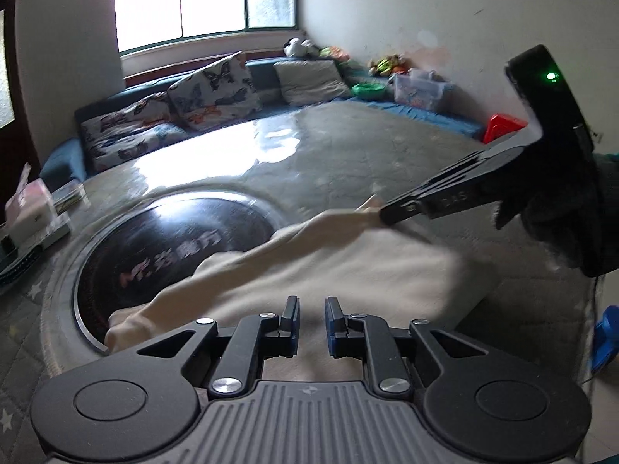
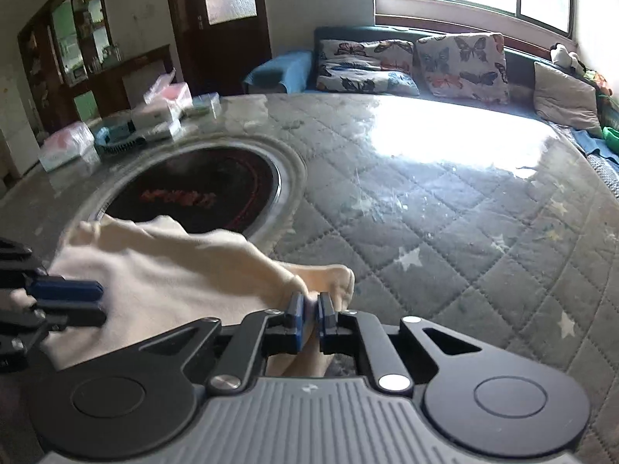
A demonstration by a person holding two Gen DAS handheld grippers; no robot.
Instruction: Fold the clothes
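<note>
While boxes [image 2: 65, 147] sit blurred, right gripper [image 2: 309, 305] pinches garment [image 2: 162, 270].

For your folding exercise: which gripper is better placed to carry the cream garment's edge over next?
Right. The right gripper already pinches the cream garment at its edge; the left gripper holds nothing.

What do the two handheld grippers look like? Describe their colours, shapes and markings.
Both the left gripper and right gripper have black jointed linkages with silver pivot screws, blue and black fingers, round black side discs and a ribbed grey base. The right one shows a green light.
</note>
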